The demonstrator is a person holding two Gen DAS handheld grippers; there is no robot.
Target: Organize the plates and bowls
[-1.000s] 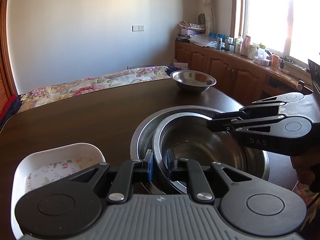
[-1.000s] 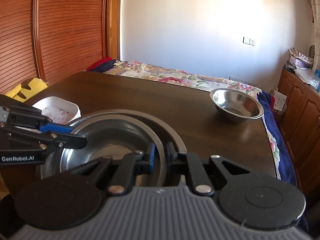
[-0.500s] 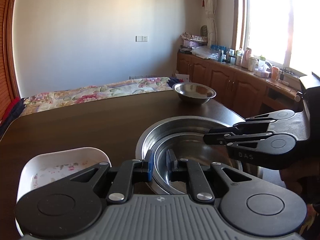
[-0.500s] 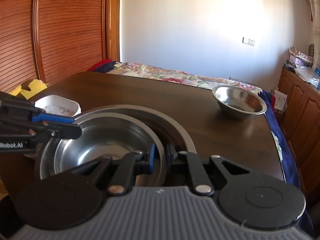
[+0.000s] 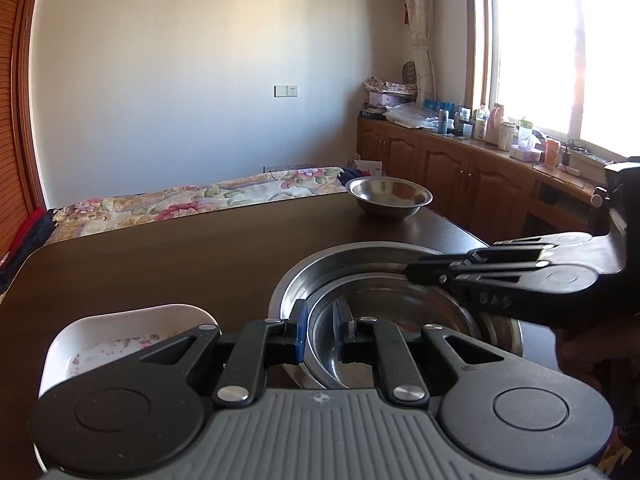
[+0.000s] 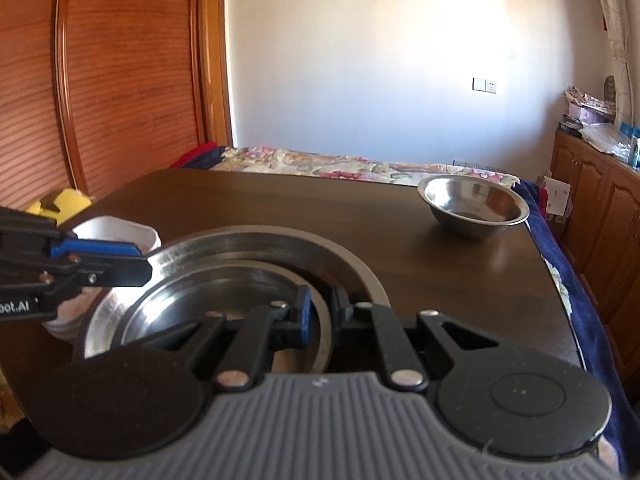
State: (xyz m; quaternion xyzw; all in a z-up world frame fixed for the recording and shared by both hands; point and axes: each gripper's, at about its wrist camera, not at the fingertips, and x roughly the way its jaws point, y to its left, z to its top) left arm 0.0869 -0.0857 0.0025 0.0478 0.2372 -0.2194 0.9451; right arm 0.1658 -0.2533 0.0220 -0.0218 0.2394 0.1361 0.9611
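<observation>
Table: dark polished wood [image 5: 160, 264].
Left gripper [image 5: 319, 330]: clamped on inner steel bowl [image 5: 392, 320] rim.
Right gripper [image 6: 320, 312]: clamped on opposite rim.
Beneath: wider round steel basin [image 6: 256, 244].
Beyond: small steel bowl [image 6: 474, 205].

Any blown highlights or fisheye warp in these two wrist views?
Left wrist: window blown out white, wall edges bowed. Right wrist: no clipping, wardrobe door frame curves strongly, sun glare on the large steel bowl rim; both views sharp.
</observation>
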